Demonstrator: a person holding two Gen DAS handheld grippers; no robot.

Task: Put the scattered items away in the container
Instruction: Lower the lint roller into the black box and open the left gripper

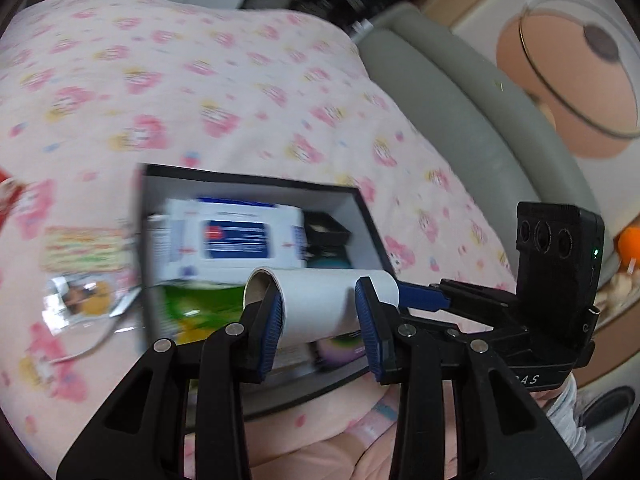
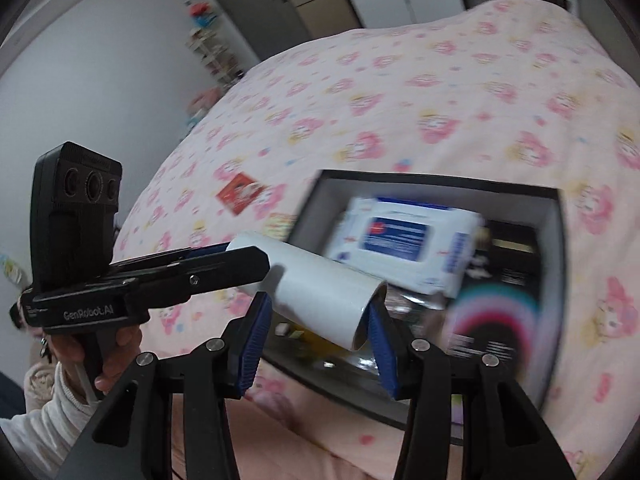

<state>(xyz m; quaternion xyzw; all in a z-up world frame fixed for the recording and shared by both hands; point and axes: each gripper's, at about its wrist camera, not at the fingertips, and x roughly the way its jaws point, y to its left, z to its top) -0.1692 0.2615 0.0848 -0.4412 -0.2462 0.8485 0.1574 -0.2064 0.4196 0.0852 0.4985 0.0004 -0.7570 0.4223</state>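
A white paper roll (image 1: 324,304) hangs over the near part of an open black box (image 1: 256,180) on a pink flowered bed. My left gripper (image 1: 320,312) is shut on the roll's middle, blue pads on either side. My right gripper (image 2: 316,332) brackets the roll's open end (image 2: 328,300); one pad touches the rim, the other stands apart. The box (image 2: 440,182) holds a white and blue wipes pack (image 1: 236,240), a green packet (image 1: 192,308) and dark items. The right gripper's body shows in the left wrist view (image 1: 556,264).
Loose on the bedspread left of the box lie a striped packet (image 1: 84,248), a clear wrapped snack (image 1: 84,296) and a red packet (image 2: 242,192). A grey padded bed edge (image 1: 472,92) runs on the right. A wardrobe and shelves (image 2: 304,4) stand beyond the bed.
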